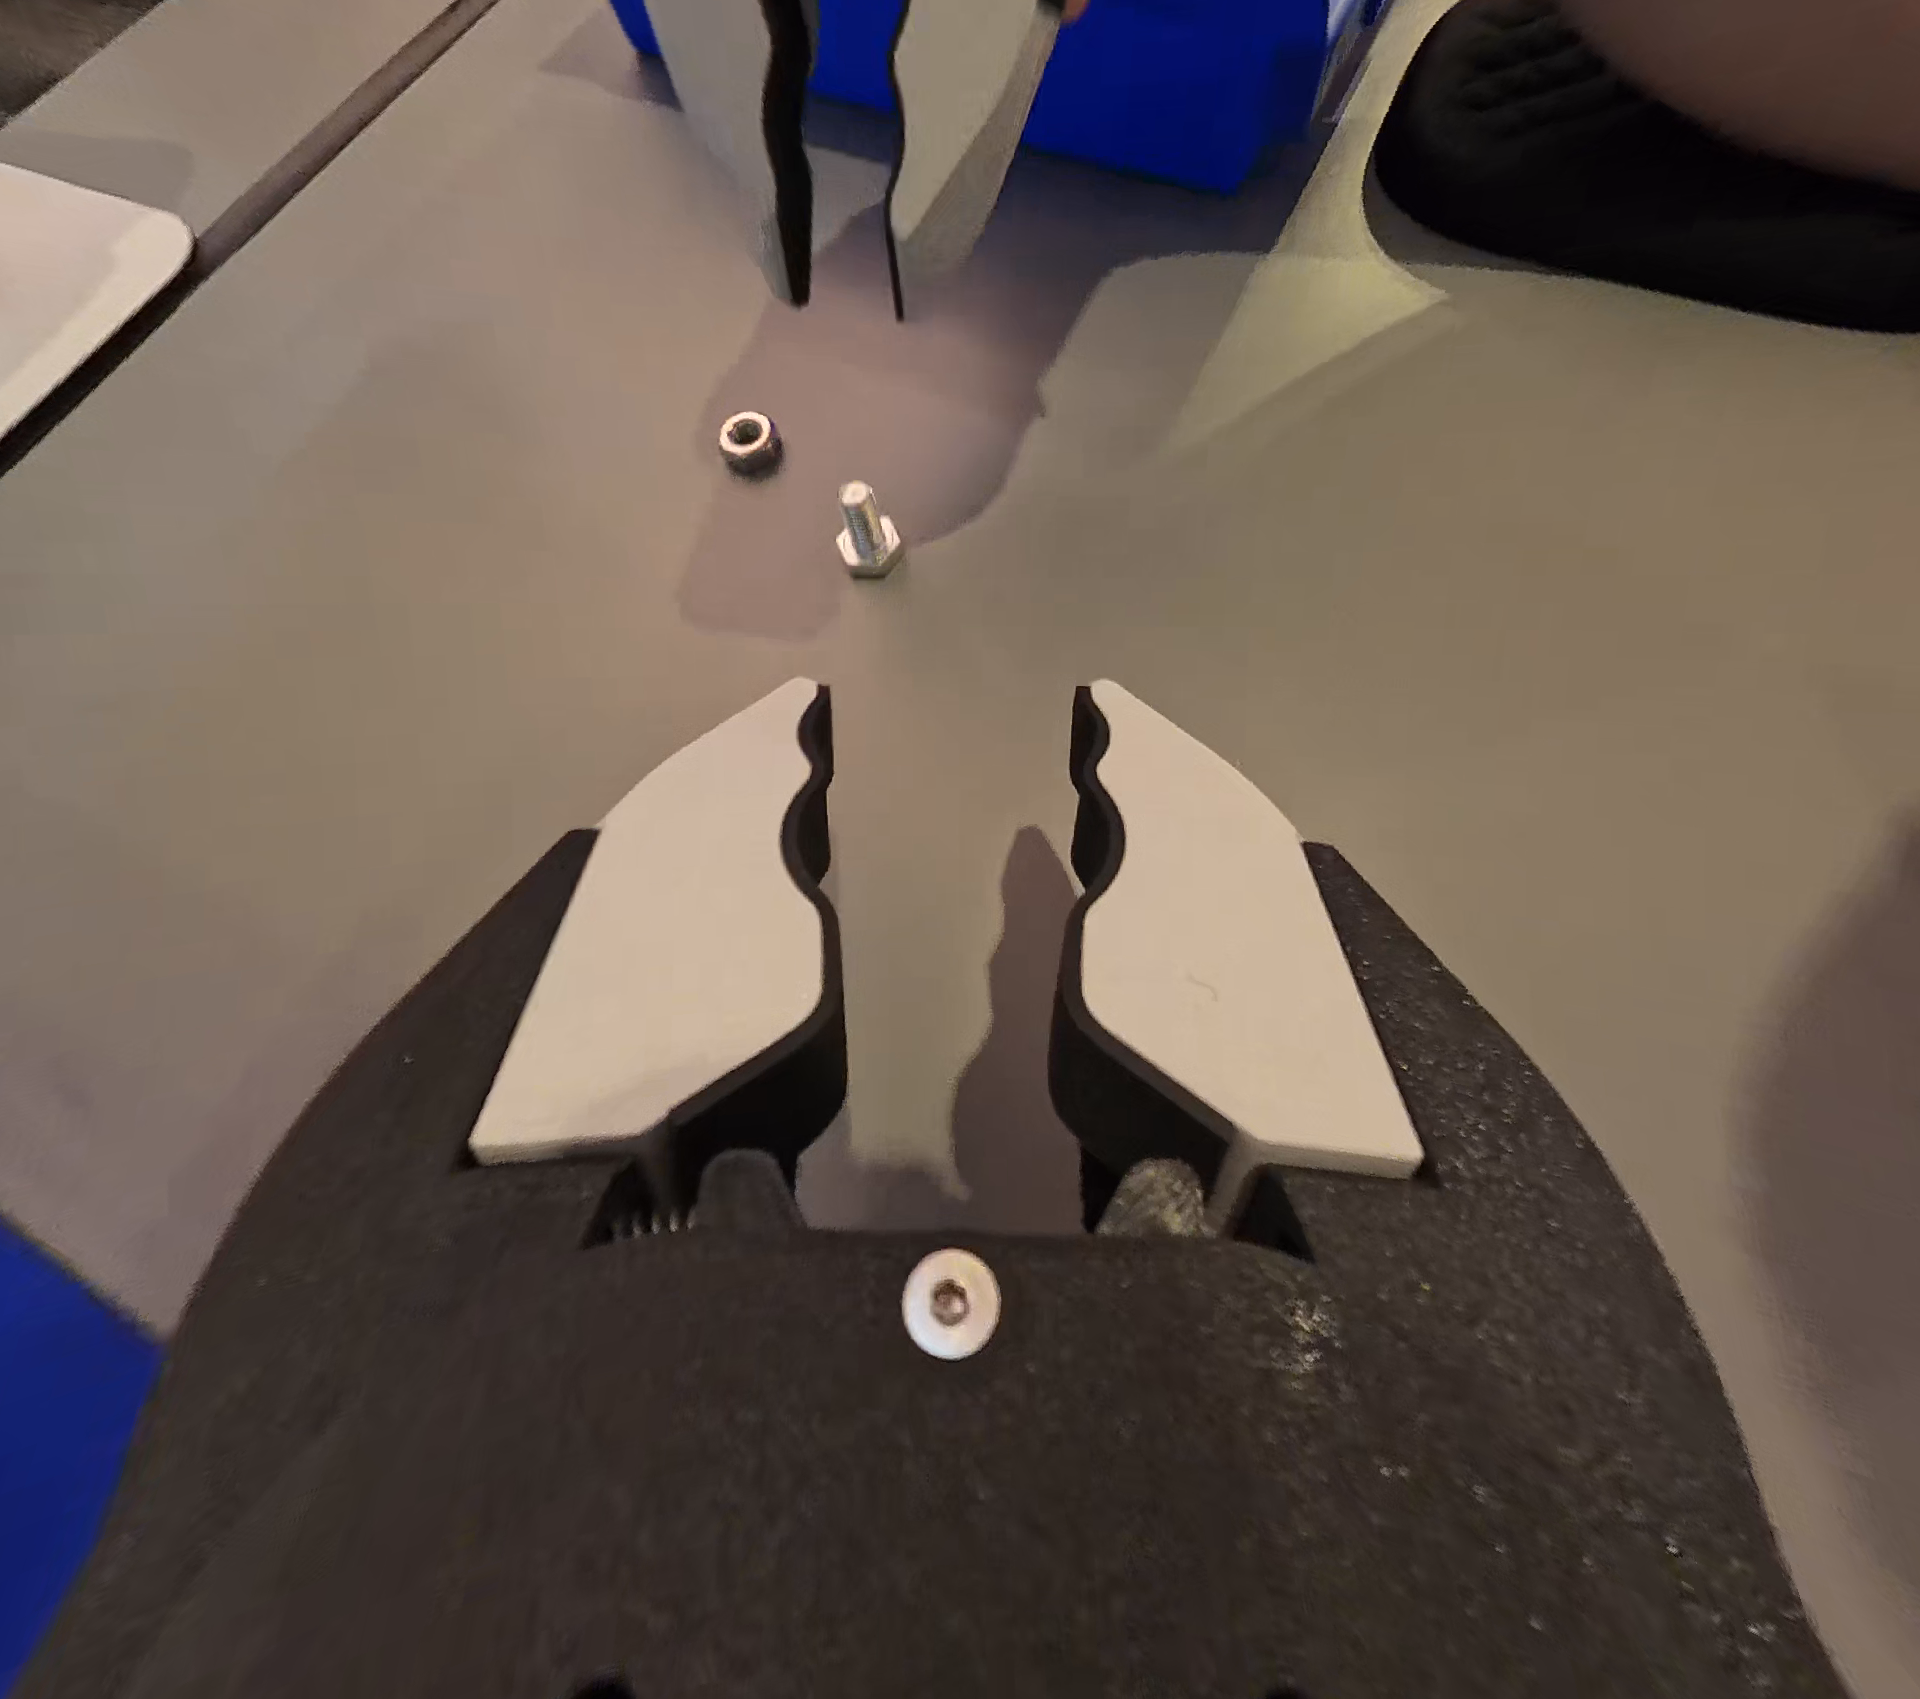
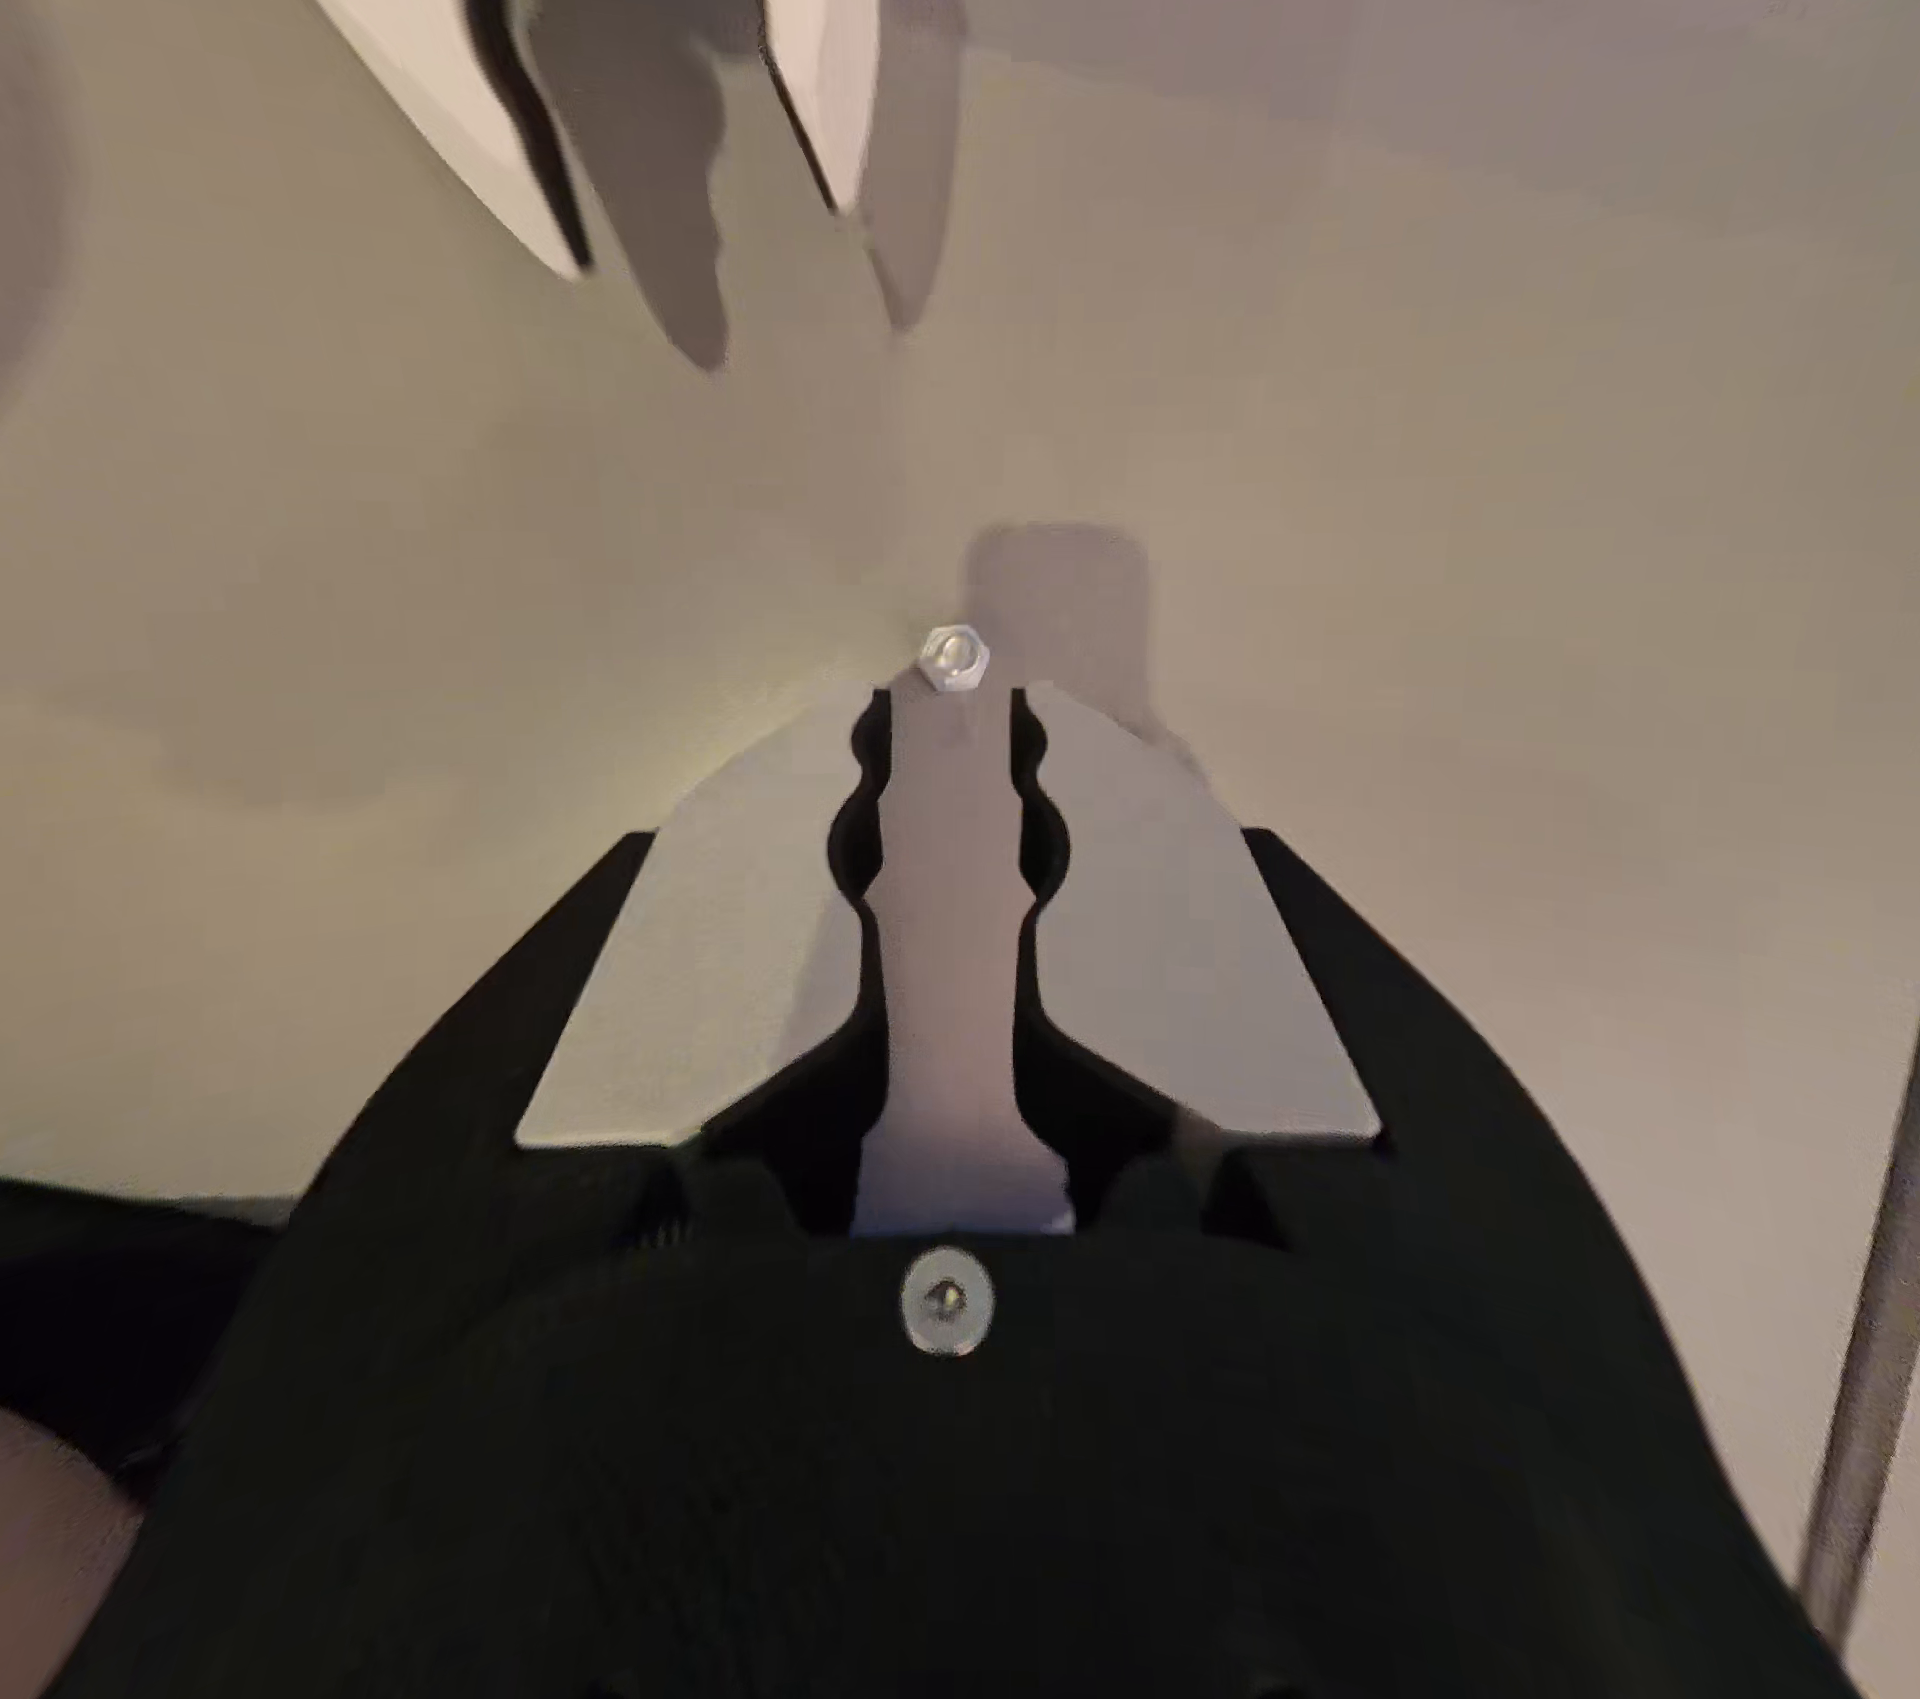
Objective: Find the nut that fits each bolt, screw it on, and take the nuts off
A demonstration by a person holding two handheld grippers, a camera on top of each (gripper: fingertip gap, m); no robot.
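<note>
A plain grey table (image 1: 1351, 610) carries a small hex nut (image 1: 749, 444) lying flat just beside a bolt (image 1: 867, 535) standing on its head, with blue bins (image 1: 1143, 111) at the far edge.

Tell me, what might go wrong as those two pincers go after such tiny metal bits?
The bolt stands on its head, so a nudge from the open right gripper above it could tip it over. The loose nut lies close beside it; the fingers may knock it away. Motion blur in the right wrist view makes aiming uncertain.

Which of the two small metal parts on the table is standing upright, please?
The bolt: it stands on its hex head, thread pointing up. The nut lies flat beside it, hole upward, nearer the right gripper.
</note>
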